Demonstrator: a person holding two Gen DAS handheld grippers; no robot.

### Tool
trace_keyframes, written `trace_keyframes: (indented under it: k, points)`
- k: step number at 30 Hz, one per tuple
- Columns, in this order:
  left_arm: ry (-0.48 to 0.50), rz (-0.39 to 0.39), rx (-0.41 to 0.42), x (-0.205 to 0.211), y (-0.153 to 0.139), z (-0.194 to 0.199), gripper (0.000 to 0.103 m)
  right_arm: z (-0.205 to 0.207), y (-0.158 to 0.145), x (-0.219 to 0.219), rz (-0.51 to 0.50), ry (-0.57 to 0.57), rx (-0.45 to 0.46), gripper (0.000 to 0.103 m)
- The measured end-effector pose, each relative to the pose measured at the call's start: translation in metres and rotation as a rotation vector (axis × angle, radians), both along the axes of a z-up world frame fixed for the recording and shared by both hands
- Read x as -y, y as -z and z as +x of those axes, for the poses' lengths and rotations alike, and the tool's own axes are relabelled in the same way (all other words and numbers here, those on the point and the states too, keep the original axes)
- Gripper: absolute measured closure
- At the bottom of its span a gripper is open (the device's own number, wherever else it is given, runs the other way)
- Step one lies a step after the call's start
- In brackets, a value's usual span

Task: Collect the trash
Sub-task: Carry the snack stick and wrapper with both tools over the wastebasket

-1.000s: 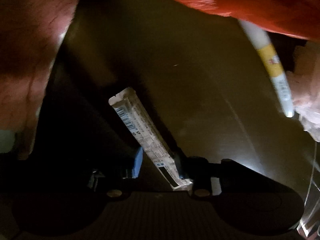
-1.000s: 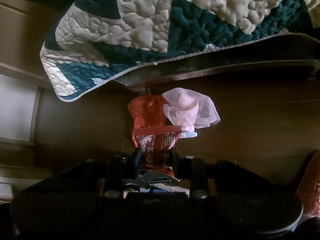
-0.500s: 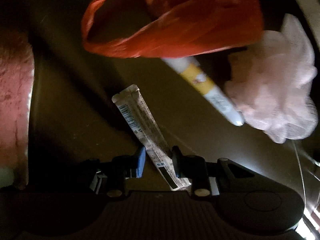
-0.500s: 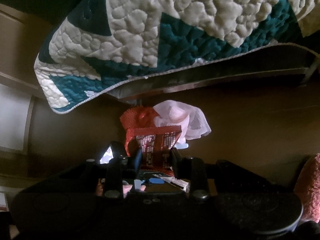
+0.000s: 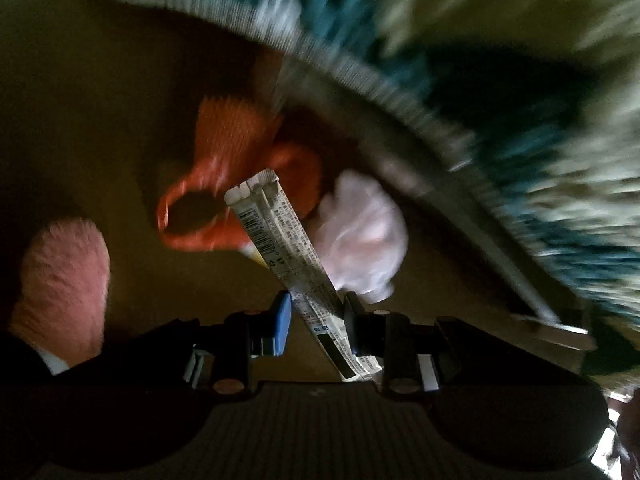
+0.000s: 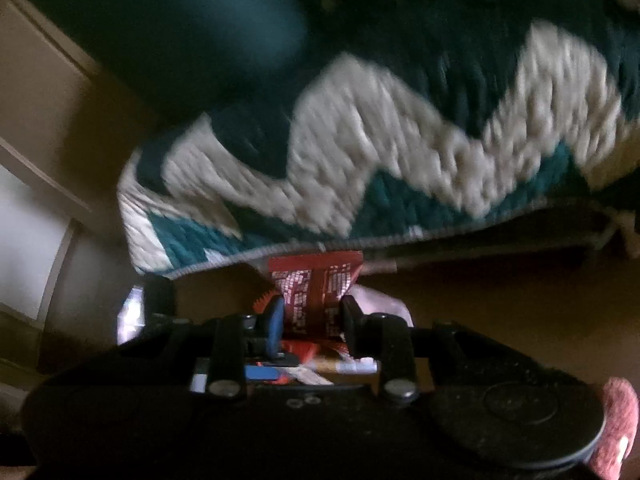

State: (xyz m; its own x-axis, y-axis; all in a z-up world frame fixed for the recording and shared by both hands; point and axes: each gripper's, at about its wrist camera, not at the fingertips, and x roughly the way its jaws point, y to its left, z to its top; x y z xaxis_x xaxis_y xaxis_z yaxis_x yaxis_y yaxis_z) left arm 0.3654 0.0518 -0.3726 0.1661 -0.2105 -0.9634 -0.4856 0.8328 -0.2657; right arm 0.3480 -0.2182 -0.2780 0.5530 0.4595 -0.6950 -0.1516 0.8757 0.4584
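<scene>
The left gripper pinches a long white wrapper that slants up to the left above the brown floor. Beyond it lie an orange mesh bag and, apparently, pale pink netting. The right gripper clamps 1 red wrapper near the quilt.

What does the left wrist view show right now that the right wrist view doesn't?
Only the left wrist view: the left tool gripping a long white barcoded wrapper, and a yellow-banded tube behind it.

Only the right wrist view: the right tool clamped on a red snack wrapper, plus pale wall panels on the left.

Both: the red mesh bag, white netting, the teal-and-cream quilt overhanging a brown floor, and a fuzzy pink slipper.
</scene>
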Motion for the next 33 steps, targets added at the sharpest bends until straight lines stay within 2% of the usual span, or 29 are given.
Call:
trace_keyframes:
  k: [1,5,9,11,15,18,26,33]
  points:
    - [0.001,0.003,0.037,0.009,-0.019,0.006,0.075,-0.004,-0.01,0.0,0.005,-0.001,0.026,0.074]
    - [0.012,-0.007,0.186,0.002,-0.103,-0.005,0.075,-0.032,-0.068,-0.004,0.001,-0.029,0.161,0.074]
    - [0.029,-0.018,0.317,0.002,-0.173,-0.022,0.075,-0.059,-0.122,-0.005,0.003,-0.04,0.252,0.074]
    - [0.051,0.01,0.345,0.006,-0.199,-0.03,0.075,-0.072,-0.146,-0.006,-0.004,-0.039,0.291,0.074]
    - [0.07,-0.008,0.42,0.003,-0.245,-0.048,0.075,-0.097,-0.188,-0.008,-0.016,-0.034,0.363,0.074]
    - [0.101,0.009,0.467,0.004,-0.282,-0.057,0.075,-0.109,-0.212,-0.009,-0.027,-0.032,0.396,0.074]
    - [0.169,0.082,0.597,0.01,-0.391,-0.051,0.075,-0.102,-0.295,-0.013,-0.074,-0.033,0.523,0.074]
    - [0.212,0.208,0.703,0.021,-0.479,-0.011,0.075,-0.065,-0.348,-0.02,-0.111,-0.032,0.585,0.074]
